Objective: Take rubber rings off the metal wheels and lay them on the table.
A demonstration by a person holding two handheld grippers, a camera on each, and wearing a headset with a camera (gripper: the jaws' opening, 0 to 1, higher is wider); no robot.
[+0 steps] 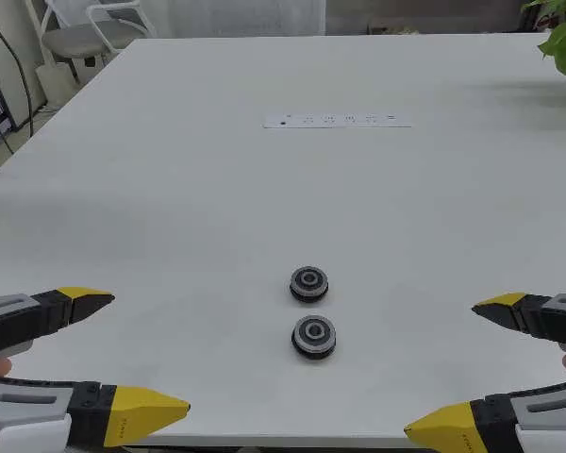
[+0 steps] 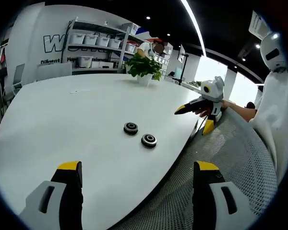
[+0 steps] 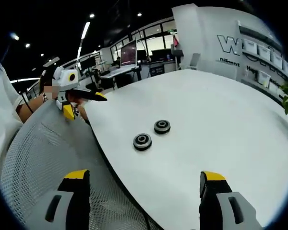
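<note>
Two small metal wheels with black rubber rings lie flat on the white table (image 1: 264, 208), one (image 1: 309, 283) a little farther than the other (image 1: 314, 336). In the left gripper view they appear as wheel (image 2: 131, 128) and wheel (image 2: 149, 140); in the right gripper view as wheel (image 3: 162, 126) and wheel (image 3: 142, 141). My left gripper (image 1: 132, 354) is open at the near left edge, its yellow-tipped jaws wide apart. My right gripper (image 1: 462, 368) is open at the near right edge. Both are empty and well apart from the wheels.
A white power strip panel (image 1: 336, 120) is set into the table farther back. A green plant (image 1: 564, 38) stands at the far right corner, chairs (image 1: 90, 33) at the far left. A grey mesh surface (image 2: 221, 158) lies below the table's near edge.
</note>
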